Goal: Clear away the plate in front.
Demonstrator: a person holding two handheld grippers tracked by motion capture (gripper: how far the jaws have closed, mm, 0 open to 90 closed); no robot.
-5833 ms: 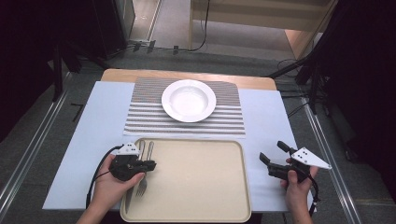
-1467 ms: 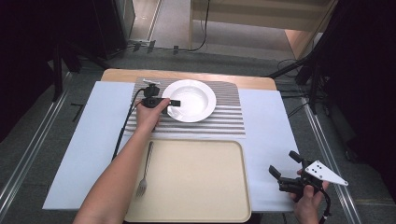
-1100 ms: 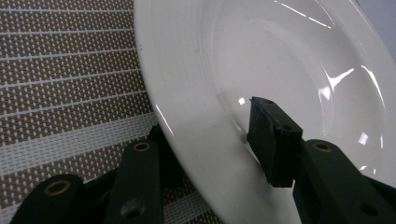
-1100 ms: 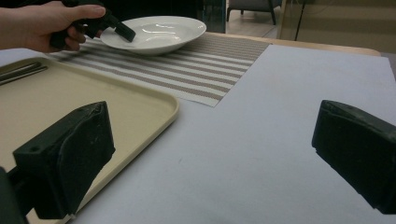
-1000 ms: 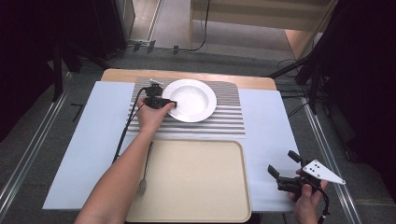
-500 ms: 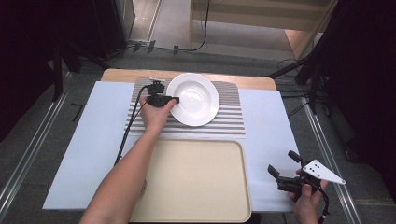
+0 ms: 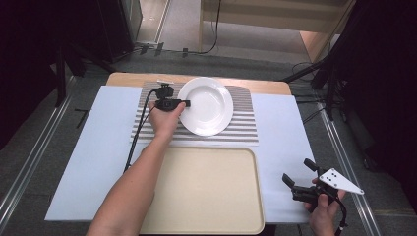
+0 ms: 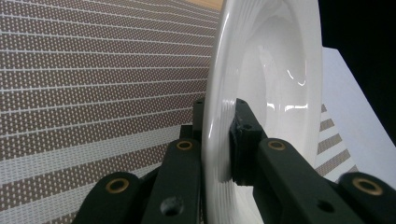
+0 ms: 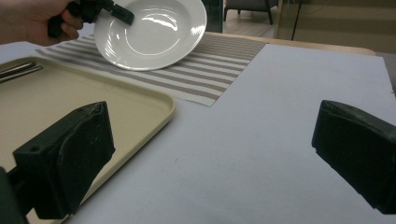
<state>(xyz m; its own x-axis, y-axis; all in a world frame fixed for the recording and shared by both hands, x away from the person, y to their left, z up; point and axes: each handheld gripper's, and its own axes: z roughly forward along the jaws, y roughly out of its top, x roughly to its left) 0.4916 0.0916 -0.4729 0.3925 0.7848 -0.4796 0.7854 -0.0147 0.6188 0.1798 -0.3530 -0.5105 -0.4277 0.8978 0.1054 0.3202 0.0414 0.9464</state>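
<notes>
Plate (image 7: pixel 206 105) tilted off mat since earlier, left hand-held gripper (image 7: pixel 183 103) just closing, clamping its rim, right hand-held gripper (image 7: pixel 299 175) released.

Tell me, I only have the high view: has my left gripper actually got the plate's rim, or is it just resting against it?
Observer: It has it. In the left gripper view the left gripper has just closed, one pad on each face of the plate rim.
Operator: Is the plate flat on the mat?
Observer: No. The right gripper view shows the plate tilted, its gripped side raised and its far edge down on the striped placemat.
Operator: And my right gripper?
Observer: The right gripper has its jaws wide apart with nothing between them, over the pale sheet beside the tray.
</notes>
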